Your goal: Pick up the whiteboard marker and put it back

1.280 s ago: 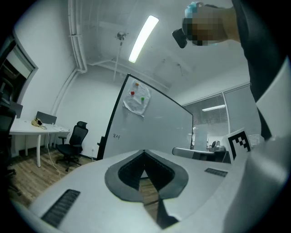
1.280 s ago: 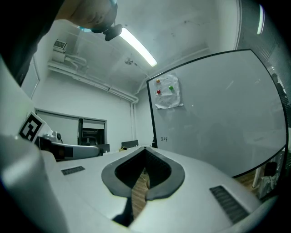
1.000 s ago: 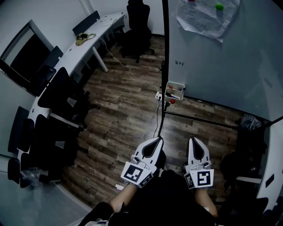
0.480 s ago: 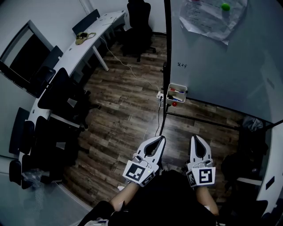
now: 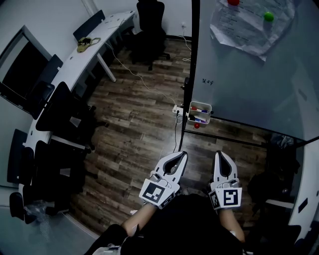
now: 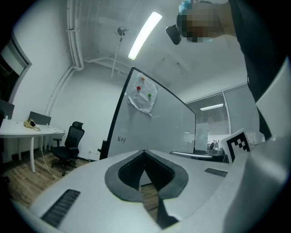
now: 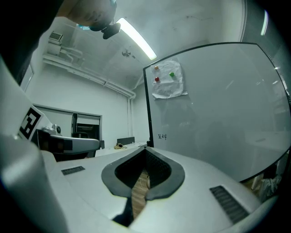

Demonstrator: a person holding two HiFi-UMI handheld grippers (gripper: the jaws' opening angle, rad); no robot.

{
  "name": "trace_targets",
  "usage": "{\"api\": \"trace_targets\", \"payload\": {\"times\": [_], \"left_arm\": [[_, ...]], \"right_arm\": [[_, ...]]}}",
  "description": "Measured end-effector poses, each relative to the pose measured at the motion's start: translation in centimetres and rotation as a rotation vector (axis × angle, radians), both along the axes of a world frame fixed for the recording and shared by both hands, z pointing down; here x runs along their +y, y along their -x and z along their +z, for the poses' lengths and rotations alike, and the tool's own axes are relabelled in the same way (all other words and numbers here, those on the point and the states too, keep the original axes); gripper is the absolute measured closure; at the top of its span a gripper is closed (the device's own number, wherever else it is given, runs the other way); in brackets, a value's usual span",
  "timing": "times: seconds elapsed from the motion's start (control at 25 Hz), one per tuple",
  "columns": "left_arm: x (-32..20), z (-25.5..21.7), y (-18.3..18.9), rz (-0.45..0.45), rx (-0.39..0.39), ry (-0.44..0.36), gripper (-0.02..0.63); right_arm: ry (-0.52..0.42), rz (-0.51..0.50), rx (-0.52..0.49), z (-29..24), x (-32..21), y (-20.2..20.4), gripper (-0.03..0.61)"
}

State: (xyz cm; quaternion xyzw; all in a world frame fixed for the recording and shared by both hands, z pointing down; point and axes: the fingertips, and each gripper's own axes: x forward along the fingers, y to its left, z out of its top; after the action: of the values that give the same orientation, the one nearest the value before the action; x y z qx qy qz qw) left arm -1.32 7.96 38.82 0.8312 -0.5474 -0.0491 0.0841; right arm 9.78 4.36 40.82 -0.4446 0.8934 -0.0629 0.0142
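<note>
- Desk (image 5: pixel 84 55), far left: not part of the job.
- left gripper (image 5: pixel 181 156): jaws clenched tip to tip, nothing between them. Held level, near the body, aimed at the board, so probably just being carried.
- tray (image 5: pixel 208 106): hangs at the whiteboard's (image 5: pixel 259 84) lower left edge, far from both grippers. The whiteboard markers (image 5: pixel 199 119) lie in it, handy for writing.
- right gripper (image 5: pixel 220 154): clenched, empty, just beside the left.
- Looks like the approach stage, nothing picked yet. A jaw has to open before any grab.

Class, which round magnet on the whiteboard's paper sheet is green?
The green round magnet, toward the paper sheet's right side in the head view; the red magnet sits further left.
</note>
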Motion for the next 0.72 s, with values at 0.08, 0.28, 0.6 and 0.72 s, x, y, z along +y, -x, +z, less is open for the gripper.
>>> {"api": "trace_targets", "payload": {"times": [0.08, 0.28, 0.6, 0.72], "left_arm": [[-1.0, 0.1, 0.9, 0.006, -0.014, -0.002, 0.606], [-3.3, -0.2, 3.0, 0.026, -0.024, -0.002, 0.606], [-5.9, 0.0, 5.7, 0.063, -0.024, 0.001, 0.606], [-6.2, 0.4, 5.7, 0.088, -0.008, 0.0, 0.606]], "right_arm": [[0.002, 0.011, 0.002, 0.1, -0.7, 0.8, 0.565], [0.007, 0.049, 0.01, 0.3, -2.5, 2.2, 0.565], [0.011, 0.117, 0.032, 0.8, -4.1, 4.1, 0.565], [0.02, 0.144, 0.043, 1.2, -4.4, 4.2, 0.565]]}}
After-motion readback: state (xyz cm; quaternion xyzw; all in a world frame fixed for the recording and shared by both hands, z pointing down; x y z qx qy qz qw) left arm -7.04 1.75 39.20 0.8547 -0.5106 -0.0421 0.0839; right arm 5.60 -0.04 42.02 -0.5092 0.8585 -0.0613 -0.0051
